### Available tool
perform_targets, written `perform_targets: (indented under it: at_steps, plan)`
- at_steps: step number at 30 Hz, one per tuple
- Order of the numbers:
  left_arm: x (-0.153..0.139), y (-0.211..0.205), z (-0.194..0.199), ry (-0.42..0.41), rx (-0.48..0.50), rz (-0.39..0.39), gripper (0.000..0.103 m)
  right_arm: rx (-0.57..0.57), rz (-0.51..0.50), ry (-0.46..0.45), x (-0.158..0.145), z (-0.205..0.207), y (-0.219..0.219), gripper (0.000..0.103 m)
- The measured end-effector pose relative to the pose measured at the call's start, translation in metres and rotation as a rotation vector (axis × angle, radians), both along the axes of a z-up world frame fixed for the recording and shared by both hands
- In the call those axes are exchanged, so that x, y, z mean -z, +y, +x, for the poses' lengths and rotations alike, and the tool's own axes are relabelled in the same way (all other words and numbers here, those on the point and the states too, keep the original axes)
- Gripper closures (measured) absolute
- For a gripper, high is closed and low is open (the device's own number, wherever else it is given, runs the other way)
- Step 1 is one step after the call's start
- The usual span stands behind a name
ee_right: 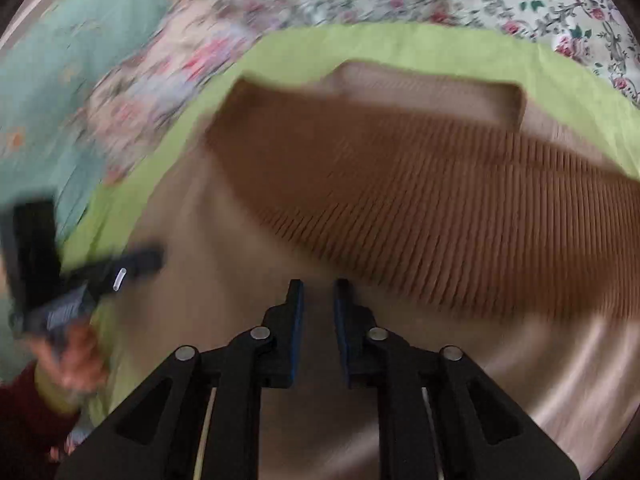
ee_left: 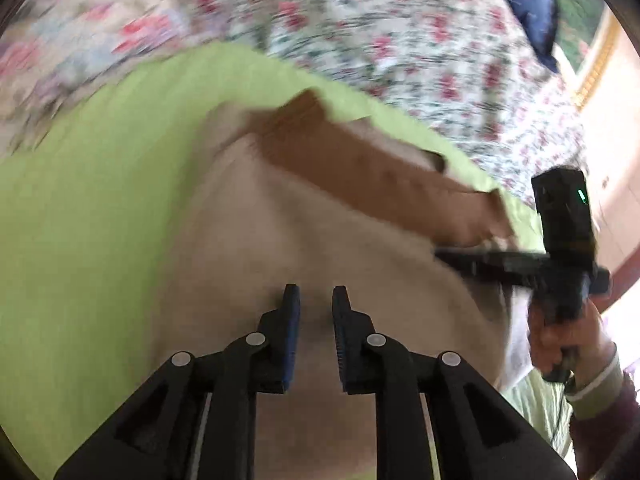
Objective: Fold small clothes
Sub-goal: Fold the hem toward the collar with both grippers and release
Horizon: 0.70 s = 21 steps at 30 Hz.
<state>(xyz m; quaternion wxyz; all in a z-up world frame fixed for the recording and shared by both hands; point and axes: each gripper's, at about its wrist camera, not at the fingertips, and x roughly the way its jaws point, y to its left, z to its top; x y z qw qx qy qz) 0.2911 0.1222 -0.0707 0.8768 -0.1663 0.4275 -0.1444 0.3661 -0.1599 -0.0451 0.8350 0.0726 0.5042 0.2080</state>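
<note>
Left wrist view. The left gripper (ee_left: 316, 300) hangs over the plain beige body of the garment (ee_left: 280, 240), its jaws apart with nothing between them. The garment lies on a lime-green cloth (ee_left: 100, 200) spread over a floral bedsheet (ee_left: 400, 40). A darker ribbed brown panel (ee_left: 360, 168) crosses its far part. At right, the right gripper (ee_left: 472, 260) reaches in at the garment's edge; whether it touches the fabric cannot be told through the blur.

Right wrist view. The right gripper (ee_right: 318, 300) also shows parted jaws, empty, above beige fabric just short of the ribbed brown panel (ee_right: 440, 208). The left gripper (ee_right: 132, 266) appears blurred at left, near the garment's side edge.

Technique. Each tool should probably pinch one edge or corner, lifting evenly so the fold lands square.

Comparison. Only the right view resolves the panel's ribbing and a teal fabric (ee_right: 60, 80); only the left shows a dark blue item (ee_left: 520, 0).
</note>
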Motion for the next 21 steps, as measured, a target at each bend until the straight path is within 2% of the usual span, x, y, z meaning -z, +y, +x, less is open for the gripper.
perform_targets:
  at_steps: [2, 3, 4, 6, 8, 9, 10, 13, 14, 16, 19, 21]
  plan:
    - [0.004, 0.019, -0.001, 0.013, -0.046, -0.030, 0.093, 0.112, -0.013, -0.043, -0.001, 0.019, -0.013, 0.093]
    - [0.006, 0.026, 0.001, 0.020, -0.059, -0.041, 0.101, 0.205, -0.059, -0.078, -0.003, 0.030, -0.022, 0.093]
    - [0.008, 0.035, 0.001, 0.031, -0.073, -0.055, 0.102, 0.277, -0.066, -0.105, -0.005, 0.036, -0.033, 0.093]
    - [0.007, 0.048, 0.001, 0.031, -0.093, -0.063, 0.102, 0.353, 0.009, -0.111, -0.012, 0.036, -0.049, 0.089]
    - [0.001, 0.052, -0.002, 0.031, -0.149, 0.019, 0.102, 0.363, 0.029, -0.151, -0.027, 0.014, -0.055, 0.088]
    - [0.001, 0.056, -0.004, 0.035, -0.156, 0.022, 0.102, 0.344, 0.039, -0.170, -0.033, 0.004, -0.053, 0.086]
    - [0.000, 0.059, -0.009, 0.038, -0.166, 0.013, 0.093, 0.320, 0.061, -0.184, -0.040, -0.013, -0.054, 0.081]
    - [-0.002, 0.061, -0.031, 0.043, -0.159, -0.035, 0.089, 0.302, 0.091, -0.192, -0.045, -0.068, -0.066, 0.064]
    - [-0.005, 0.058, -0.041, 0.039, -0.148, -0.042, 0.087, 0.313, 0.091, -0.192, -0.043, -0.082, -0.070, 0.063]
    - [-0.011, 0.046, -0.061, 0.025, -0.125, -0.047, 0.078, 0.361, 0.077, -0.174, -0.032, -0.125, -0.095, 0.062]
    - [-0.019, 0.034, -0.088, 0.008, -0.094, -0.069, 0.068, 0.491, -0.053, -0.125, -0.008, -0.157, -0.126, 0.063]
    - [-0.023, 0.025, -0.101, 0.018, -0.071, -0.110, 0.063, 0.576, -0.014, -0.113, 0.002, -0.180, -0.153, 0.063]
